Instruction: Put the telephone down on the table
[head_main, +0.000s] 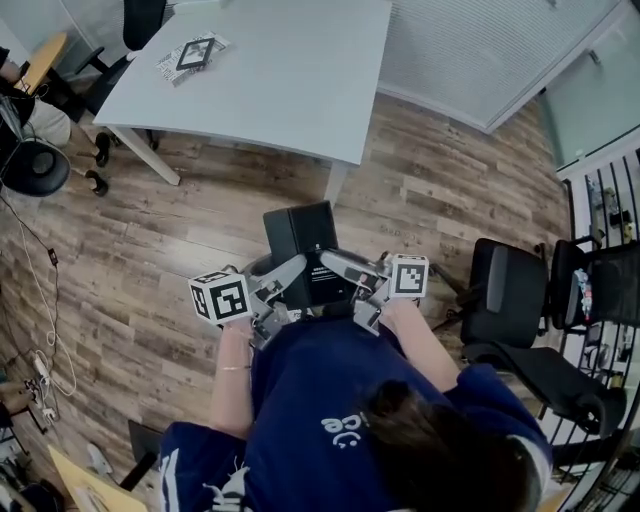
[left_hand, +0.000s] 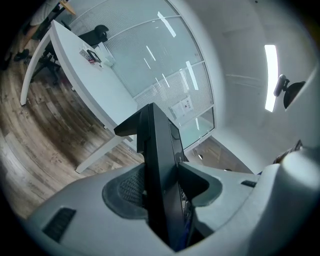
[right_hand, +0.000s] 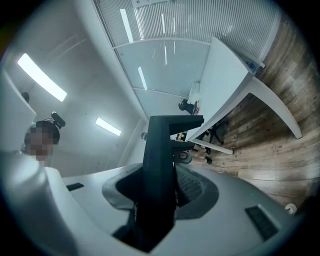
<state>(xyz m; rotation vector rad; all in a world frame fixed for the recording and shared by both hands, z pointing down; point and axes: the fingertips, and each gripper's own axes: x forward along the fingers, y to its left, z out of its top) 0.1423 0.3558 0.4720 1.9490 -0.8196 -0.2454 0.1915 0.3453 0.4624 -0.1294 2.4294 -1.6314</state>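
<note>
Between my two claws hangs the black telephone (head_main: 300, 240), over the wooden floor (head_main: 140, 250) and just in front of my body. My left claw (head_main: 285, 280) is clenched on its left side and my right claw (head_main: 342, 268) is clenched on its right side, so both are grasping the telephone together. Looking along my left claw, I see the telephone edge-on, standing upright between the two pads (left_hand: 129, 187), and both pads press against it. Looking along my right claw it is the same: the dark body fills the gap and the pads (right_hand: 192, 186) touch it on both sides. The telephone is not on the white counter (head_main: 300, 80); the counter's near edge lies just beyond the telephone's top. On the far left part of the counter lies a card (head_main: 192, 55) with a square marker. To my right a black chair (head_main: 510, 300) stands on the floor, apart from the telephone.
</note>
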